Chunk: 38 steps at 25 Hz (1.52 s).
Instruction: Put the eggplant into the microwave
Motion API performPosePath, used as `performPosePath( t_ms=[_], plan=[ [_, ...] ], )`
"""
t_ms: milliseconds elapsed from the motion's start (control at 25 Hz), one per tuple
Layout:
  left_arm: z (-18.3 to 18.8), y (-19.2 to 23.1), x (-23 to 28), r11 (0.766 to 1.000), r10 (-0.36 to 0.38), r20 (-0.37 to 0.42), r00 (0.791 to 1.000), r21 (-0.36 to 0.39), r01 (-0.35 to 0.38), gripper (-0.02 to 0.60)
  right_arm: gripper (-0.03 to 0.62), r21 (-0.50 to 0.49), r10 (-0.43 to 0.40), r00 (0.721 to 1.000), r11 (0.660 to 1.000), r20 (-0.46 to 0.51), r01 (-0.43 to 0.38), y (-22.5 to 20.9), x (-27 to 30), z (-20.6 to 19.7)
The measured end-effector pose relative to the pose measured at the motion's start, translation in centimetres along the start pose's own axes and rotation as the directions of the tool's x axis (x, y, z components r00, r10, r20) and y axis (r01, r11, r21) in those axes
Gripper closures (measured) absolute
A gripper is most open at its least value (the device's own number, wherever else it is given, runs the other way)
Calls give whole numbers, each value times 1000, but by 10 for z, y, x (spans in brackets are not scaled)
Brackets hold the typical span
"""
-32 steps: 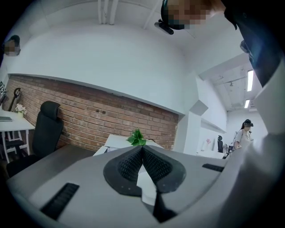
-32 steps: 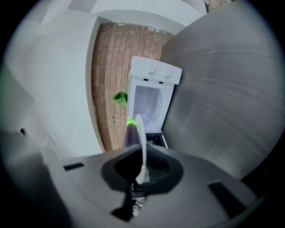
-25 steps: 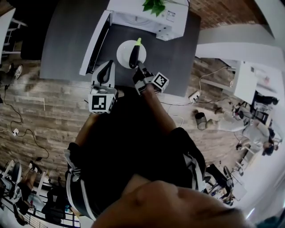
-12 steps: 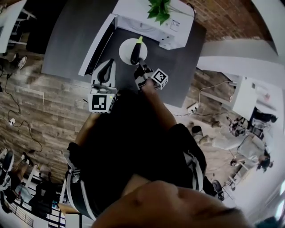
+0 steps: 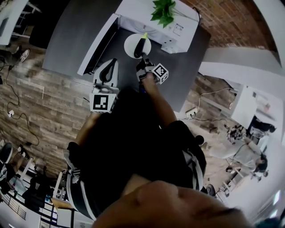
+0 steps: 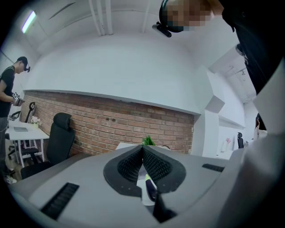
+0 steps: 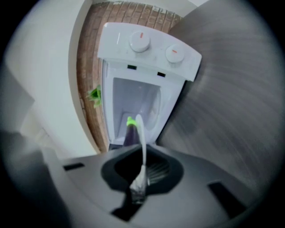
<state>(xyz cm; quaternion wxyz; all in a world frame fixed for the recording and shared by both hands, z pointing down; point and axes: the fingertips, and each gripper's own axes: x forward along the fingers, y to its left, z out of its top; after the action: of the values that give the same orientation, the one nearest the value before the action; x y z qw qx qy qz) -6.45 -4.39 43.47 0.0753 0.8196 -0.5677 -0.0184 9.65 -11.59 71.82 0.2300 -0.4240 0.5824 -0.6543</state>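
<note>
A dark purple eggplant (image 5: 141, 44) with a green tip lies on a small white plate (image 5: 132, 48). My right gripper (image 5: 143, 60) is shut on the plate's near rim and holds it just in front of the open white microwave (image 5: 151, 20). In the right gripper view the plate (image 7: 142, 138) shows edge-on between the jaws, with the eggplant (image 7: 130, 131) beside it and the microwave's cavity (image 7: 133, 102) straight ahead. My left gripper (image 5: 107, 71) is shut and empty, nearer me and left of the plate. The left gripper view shows the eggplant (image 6: 150, 189) past its jaws.
The microwave door (image 5: 95, 44) stands swung open to the left over the dark grey table (image 5: 71, 35). A green plant (image 5: 164, 10) sits on top of the microwave. Two knobs (image 7: 140, 42) are on its panel. Wood floor lies around the table.
My right gripper has carried the plate with the eggplant further away from me, closer to the microwave's opening. The left gripper has stayed about where it was.
</note>
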Motion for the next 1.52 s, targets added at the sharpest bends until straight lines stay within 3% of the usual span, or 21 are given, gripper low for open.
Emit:
performPosePath(
  t_ms=[760, 1520],
  plan=[
    [-13, 6, 27, 999, 33, -37, 999, -6, -33, 545, 557, 44, -16, 995, 999, 97, 11, -34, 64, 60],
    [-25, 22, 39, 998, 58, -80, 995, -13, -60, 545, 557, 103, -51, 991, 994, 121, 38, -48, 94, 77]
  ],
)
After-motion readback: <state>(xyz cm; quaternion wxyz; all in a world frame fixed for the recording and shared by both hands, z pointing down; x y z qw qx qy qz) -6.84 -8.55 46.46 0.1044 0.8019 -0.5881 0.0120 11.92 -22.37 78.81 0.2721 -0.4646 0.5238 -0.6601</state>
